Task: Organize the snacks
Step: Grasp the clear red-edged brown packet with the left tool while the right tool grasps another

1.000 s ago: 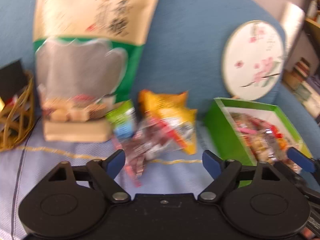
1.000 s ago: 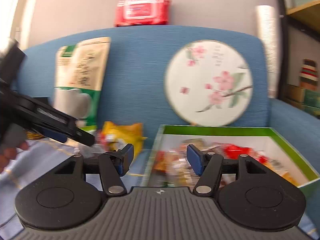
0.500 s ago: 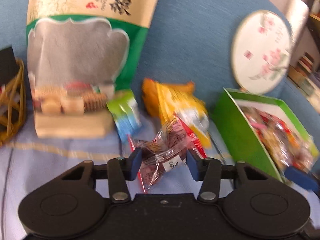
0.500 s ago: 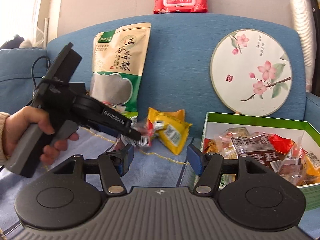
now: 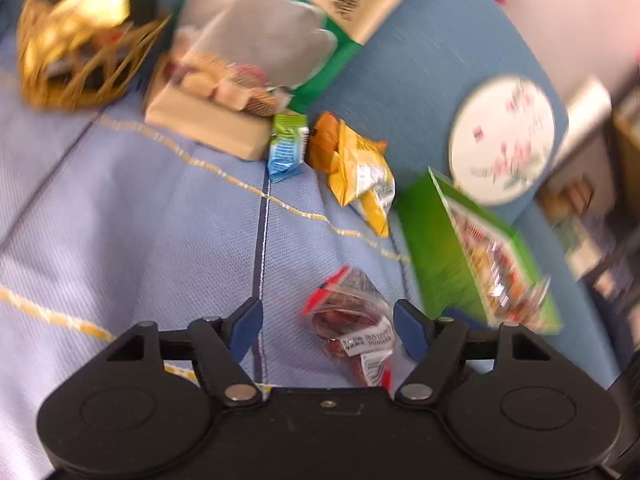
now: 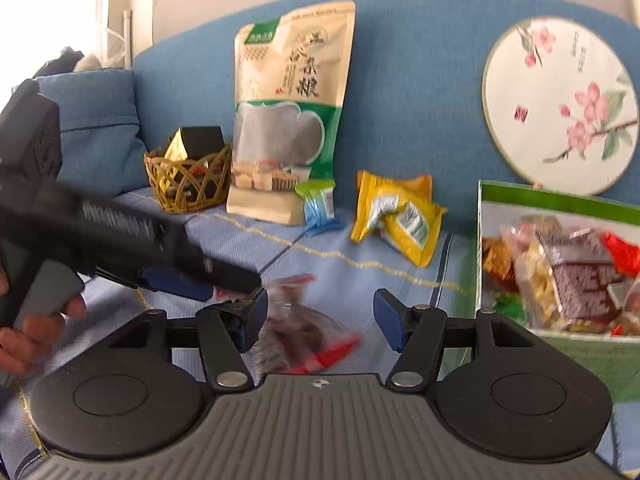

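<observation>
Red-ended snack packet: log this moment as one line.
left gripper: jaws opening, pads clear of red-ended snack packet | packet: on blue cover, outside green box | right gripper: open, empty

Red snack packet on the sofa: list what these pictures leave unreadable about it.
- Red snack packet, right wrist view: motion blur smears its shape and contents.
- Its label, left wrist view: print too blurred to read.
- Its near end, both views: hidden behind each tool's black body.
</observation>
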Demonstrator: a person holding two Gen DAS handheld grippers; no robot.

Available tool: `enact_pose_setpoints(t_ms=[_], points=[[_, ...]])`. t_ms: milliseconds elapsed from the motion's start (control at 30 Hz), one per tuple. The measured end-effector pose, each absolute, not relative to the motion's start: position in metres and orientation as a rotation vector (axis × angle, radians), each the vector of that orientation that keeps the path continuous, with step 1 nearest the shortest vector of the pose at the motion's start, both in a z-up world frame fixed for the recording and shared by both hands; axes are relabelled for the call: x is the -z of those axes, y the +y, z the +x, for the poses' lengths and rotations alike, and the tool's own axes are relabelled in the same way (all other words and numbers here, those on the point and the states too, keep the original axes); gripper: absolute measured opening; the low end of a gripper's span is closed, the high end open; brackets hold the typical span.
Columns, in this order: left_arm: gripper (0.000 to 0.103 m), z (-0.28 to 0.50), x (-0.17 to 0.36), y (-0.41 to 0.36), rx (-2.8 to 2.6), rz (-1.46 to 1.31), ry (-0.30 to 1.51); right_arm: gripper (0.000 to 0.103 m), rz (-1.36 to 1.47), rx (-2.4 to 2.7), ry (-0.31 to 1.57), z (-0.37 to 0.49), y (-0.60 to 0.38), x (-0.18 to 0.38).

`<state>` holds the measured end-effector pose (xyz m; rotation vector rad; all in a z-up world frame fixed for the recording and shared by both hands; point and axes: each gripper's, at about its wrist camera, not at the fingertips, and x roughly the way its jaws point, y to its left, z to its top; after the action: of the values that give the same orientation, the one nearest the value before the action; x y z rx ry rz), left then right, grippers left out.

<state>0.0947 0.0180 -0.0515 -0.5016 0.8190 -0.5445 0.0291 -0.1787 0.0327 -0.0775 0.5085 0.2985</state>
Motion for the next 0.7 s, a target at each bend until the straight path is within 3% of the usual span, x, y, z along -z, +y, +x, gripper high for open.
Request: enact_pose_setpoints(t_ms=[433,467,500,533,633,700], points=[[0.103,0.112,0.064,0.009,0.601,-0.546,0.808,0.103,-0.027,-0.314,0.662,0.044,-0.172,-0.003],[0.091,0.113,0.068,0.008,0.607,-0.552,0.817,0.103,-0.025,-0.311,0.676,0.047,-0.170,0.000],[0.086,0.113,0.071,0.008,0.625,-0.573,0.820,0.092,-0.023,-0.308,0.690,0.049,-0.170,0.002],[0.072,0.113,0.073,0.010,0.643,-0.608,0.815,0.089,-0.023,-0.299,0.693,0.051,-0.170,0.003],[0.061,0.110,0.071,0.010,0.654,-0.637,0.808,0.068,-0.019,-0.310,0.684,0.049,-0.170,0.001],[0.043,0.105,0.064,0.009,0.665,-0.647,0.793,0.048,-0.028,-0.309,0.671,0.045,-0.169,-0.003]])
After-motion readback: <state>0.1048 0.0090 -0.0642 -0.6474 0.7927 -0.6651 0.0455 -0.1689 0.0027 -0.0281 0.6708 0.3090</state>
